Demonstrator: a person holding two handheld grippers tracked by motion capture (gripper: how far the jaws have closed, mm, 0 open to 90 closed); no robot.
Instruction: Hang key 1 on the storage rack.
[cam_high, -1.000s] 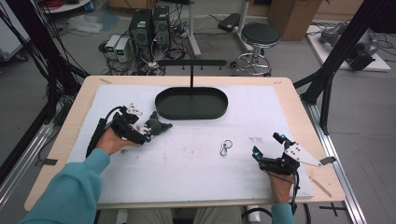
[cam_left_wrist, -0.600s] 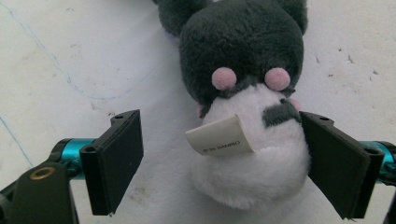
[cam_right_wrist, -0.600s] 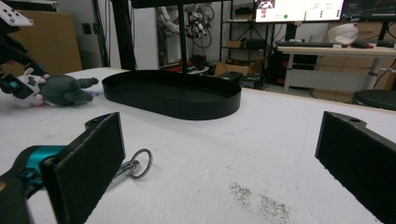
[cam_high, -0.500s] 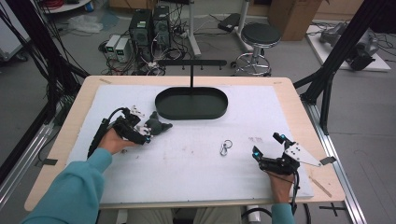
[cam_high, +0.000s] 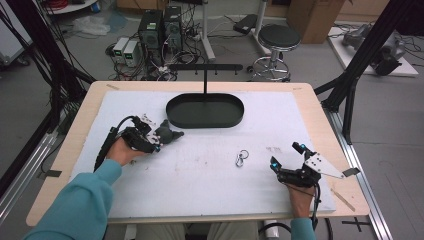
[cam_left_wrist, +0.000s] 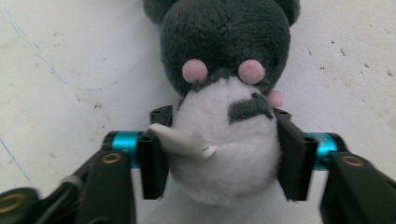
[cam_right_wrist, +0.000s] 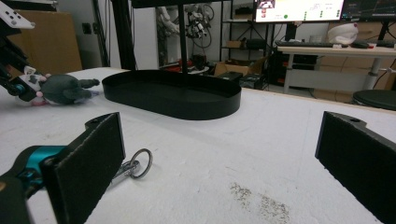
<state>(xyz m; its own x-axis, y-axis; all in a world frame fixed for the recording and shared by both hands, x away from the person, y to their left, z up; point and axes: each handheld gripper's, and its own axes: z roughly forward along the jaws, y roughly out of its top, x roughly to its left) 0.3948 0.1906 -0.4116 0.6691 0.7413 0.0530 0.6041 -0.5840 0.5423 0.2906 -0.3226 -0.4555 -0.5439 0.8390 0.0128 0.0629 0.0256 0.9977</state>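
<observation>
A light wooden table (cam_high: 60, 165) carries a white foam mat (cam_high: 200, 185). On the mat lie a black oval tray (cam_high: 205, 111) at the back, a grey plush mouse (cam_high: 167, 134) left, and a metal key ring clip (cam_high: 241, 158) near centre.

We see a black oval metal tray (cam_high: 205, 111) lying toward the far side of the wooden desk (cam_high: 320, 116), on its white foam mat (cam_high: 200, 170), with a thin black T-shaped hook stand (cam_high: 205, 70) rising at its far rim. A small silver metal key-ring clip (cam_high: 241, 159) lies on the mat, nearer than the tray and well apart from it. Beyond the desk a round black stool (cam_high: 279, 37) stands on the grey floor beside black computer towers (cam_high: 161, 25).
</observation>
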